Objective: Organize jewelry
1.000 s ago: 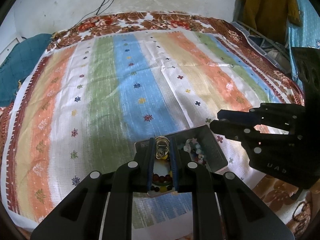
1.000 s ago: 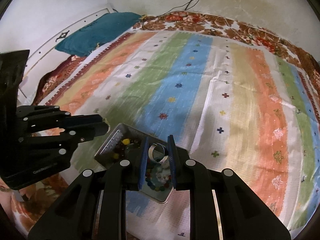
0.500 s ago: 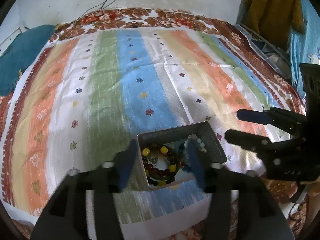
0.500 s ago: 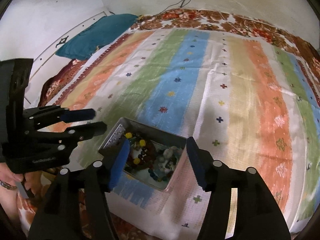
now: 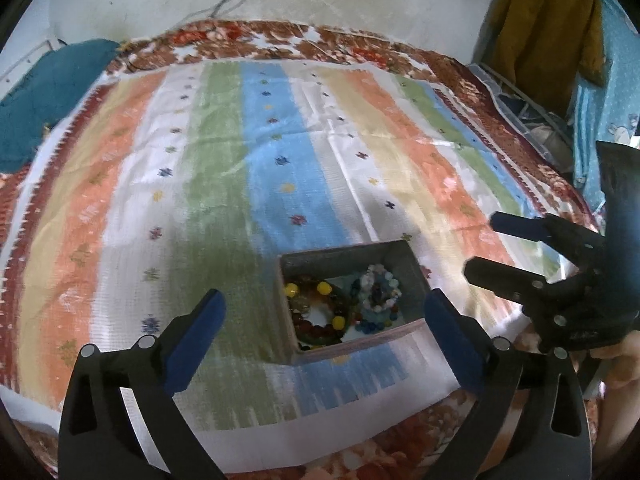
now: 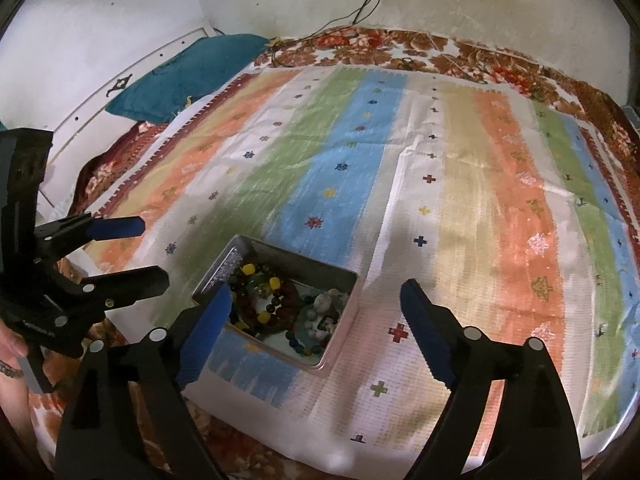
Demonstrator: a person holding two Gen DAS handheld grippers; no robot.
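Both claws, the left (image 5: 324,328) and the right (image 6: 316,316), were wide open and held nothing. The risk, I think, was that a finger catches the tin's (image 5: 348,256) rim and tips it on the soft cloth (image 5: 264,152). The beads (image 5: 316,312) lay inside the tin, just ahead, between the left fingers.

Each hand-held gripper is black plastic. The left hand-held gripper (image 5: 324,340) has two long fingers (image 5: 192,340) with blue pads inside and round silver screws on top. The right hand-held gripper (image 6: 316,332) looks the same. Bare skin shows behind them, and a beaded band (image 6: 9,370) circles one wrist.
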